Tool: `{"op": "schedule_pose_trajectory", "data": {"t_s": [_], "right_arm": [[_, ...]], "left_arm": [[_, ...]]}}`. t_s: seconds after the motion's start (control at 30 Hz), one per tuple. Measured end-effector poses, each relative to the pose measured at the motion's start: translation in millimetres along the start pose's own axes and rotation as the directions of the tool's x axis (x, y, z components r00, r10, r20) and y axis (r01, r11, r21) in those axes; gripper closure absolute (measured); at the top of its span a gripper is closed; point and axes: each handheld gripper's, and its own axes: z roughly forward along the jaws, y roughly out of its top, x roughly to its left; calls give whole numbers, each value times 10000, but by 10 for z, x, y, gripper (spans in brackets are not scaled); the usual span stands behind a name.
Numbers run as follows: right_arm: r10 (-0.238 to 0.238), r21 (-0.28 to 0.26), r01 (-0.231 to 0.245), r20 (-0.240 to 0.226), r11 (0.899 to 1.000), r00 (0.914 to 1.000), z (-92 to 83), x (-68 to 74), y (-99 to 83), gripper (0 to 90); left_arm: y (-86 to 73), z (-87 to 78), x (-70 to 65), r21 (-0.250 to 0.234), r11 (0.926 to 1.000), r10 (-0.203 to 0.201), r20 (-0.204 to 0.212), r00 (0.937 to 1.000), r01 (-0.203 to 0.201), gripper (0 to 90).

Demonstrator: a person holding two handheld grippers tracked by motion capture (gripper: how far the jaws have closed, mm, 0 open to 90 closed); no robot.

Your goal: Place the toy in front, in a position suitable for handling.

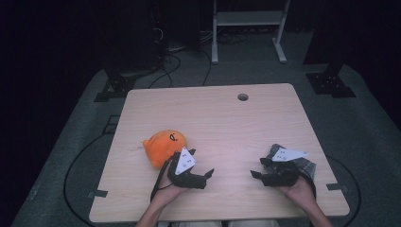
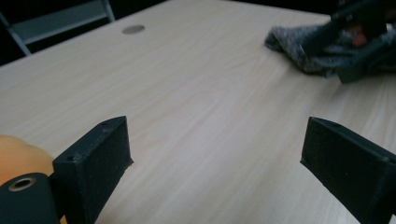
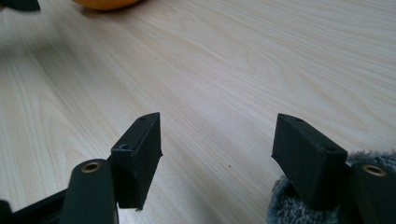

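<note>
Both jaws released: the left hand-held gripper (image 1: 208, 174) waits beside the orange plush toy (image 1: 163, 146). The right hand-held gripper (image 1: 256, 169) rests empty by the grey cloth (image 1: 307, 166), seemingly ready to grab.

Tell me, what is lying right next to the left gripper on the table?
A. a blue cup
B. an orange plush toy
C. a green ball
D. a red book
B. In the high view the orange plush toy lies on the wooden table right beside the left gripper, whose jaws stand open with nothing between them.
</note>
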Motion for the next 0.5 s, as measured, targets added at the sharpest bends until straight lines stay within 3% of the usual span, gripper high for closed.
{"op": "schedule_pose_trajectory", "data": {"t_s": [0.27,0.5], "right_arm": [[-61,-53,61,5,10000,10000,-14,20,2,314],[-18,24,18,23,10000,10000,-2,28,5,314]], "left_arm": [[84,-187,186,-574,9981,-265,-527,9983,235,73],[103,-367,398,-966,9944,-544,-1116,9923,436,72]]}}
